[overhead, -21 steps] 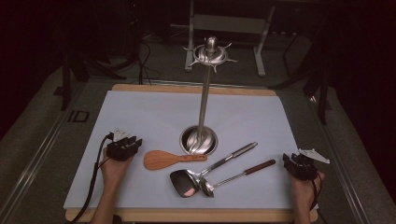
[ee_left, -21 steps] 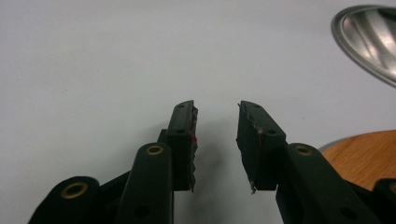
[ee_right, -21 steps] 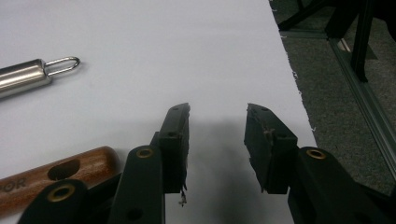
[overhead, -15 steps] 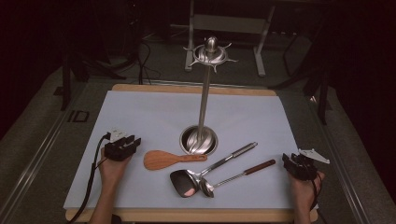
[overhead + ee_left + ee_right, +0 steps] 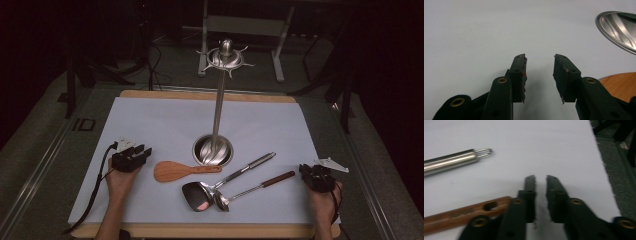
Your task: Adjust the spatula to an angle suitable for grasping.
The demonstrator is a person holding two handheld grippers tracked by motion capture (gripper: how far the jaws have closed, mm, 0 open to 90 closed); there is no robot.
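Wooden spatula (image 5: pixel 176 171) lies flat on the white sheet (image 5: pixel 150 120) covering the table (image 5: pixel 200 95), just right of the left hand-held gripper (image 5: pixel 136 154), jaws spread, empty. Right hand-held gripper (image 5: pixel 310 172) sits at the sheet's right edge, jaws nearly together with a thin gap, pinching nothing; ladle (image 5: pixel 250 192) handle just beside it. Metal turner (image 5: pixel 220 182) crosses the ladle. Rack (image 5: pixel 216 145) stands mid-sheet. Room dark; probably stand legs (image 5: pixel 240 30) behind.

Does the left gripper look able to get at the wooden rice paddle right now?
Probably yes. The left gripper sits just beside the wooden rice paddle, jaws open and empty, with bare white mat between them and nothing in the way.
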